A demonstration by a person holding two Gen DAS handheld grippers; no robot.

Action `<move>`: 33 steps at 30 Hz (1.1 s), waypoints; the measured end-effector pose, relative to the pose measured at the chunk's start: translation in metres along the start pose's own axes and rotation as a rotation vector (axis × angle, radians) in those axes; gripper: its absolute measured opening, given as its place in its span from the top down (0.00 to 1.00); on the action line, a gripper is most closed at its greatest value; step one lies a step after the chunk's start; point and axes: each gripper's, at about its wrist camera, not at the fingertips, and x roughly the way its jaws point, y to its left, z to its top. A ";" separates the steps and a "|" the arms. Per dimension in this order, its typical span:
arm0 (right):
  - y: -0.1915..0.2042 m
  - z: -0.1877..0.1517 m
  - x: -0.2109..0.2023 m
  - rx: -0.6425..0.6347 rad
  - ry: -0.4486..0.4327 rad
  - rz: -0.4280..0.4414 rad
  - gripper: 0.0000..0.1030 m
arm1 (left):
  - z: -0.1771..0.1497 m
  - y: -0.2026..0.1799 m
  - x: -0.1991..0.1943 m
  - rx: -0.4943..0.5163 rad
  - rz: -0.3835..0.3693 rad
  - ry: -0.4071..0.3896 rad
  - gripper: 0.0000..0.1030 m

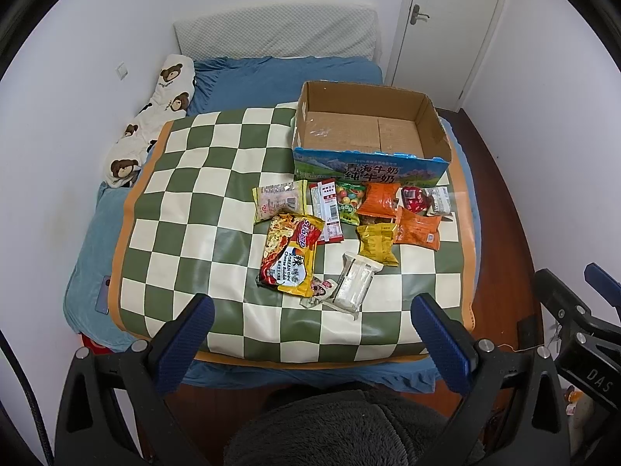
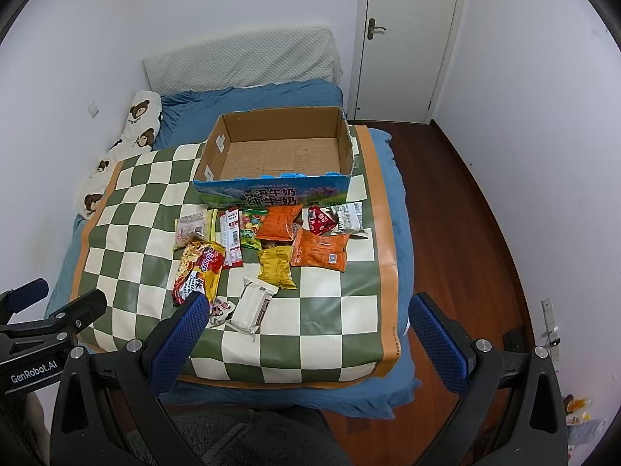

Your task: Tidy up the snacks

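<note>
An empty cardboard box [image 1: 434, 114] [image 2: 347, 143] with a blue printed front stands at the far side of a green-and-cream checkered mat [image 1: 186, 233] [image 2: 333, 310]. Several snack packets lie in front of it: a yellow noodle pack [image 1: 291, 256] [image 2: 200, 270], two orange packs [image 1: 417, 227] [image 2: 320, 252], a small yellow pack [image 1: 376, 242] [image 2: 275, 266] and a white wrapped bar [image 1: 355, 279] [image 2: 252, 305]. My left gripper [image 1: 312, 324] is open and empty above the mat's near edge. My right gripper [image 2: 308, 326] is open and empty there too.
The mat lies on a blue bed [image 1: 93, 256] [image 2: 392, 392] with a bear-print pillow [image 1: 155, 116] [image 2: 128, 143] along the left wall. A white door [image 1: 454, 11] [image 2: 407, 35] is at the back right. Wooden floor [image 2: 465, 233] runs along the bed's right side.
</note>
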 end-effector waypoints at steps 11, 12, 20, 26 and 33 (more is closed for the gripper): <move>0.001 0.001 -0.002 0.004 -0.001 0.005 0.00 | 0.001 -0.002 -0.003 0.001 -0.002 -0.003 0.00; 0.001 0.000 -0.001 0.005 -0.001 0.004 0.00 | 0.002 -0.003 -0.004 0.000 -0.002 -0.004 0.00; 0.001 0.000 -0.002 0.004 -0.003 0.004 0.00 | 0.001 -0.002 -0.004 -0.001 -0.005 -0.004 0.00; 0.002 0.001 -0.003 0.007 0.003 0.009 0.00 | 0.003 -0.009 -0.005 0.002 -0.003 -0.006 0.00; 0.002 0.000 -0.003 0.012 0.005 0.015 0.00 | 0.003 -0.012 -0.006 0.002 -0.003 -0.004 0.00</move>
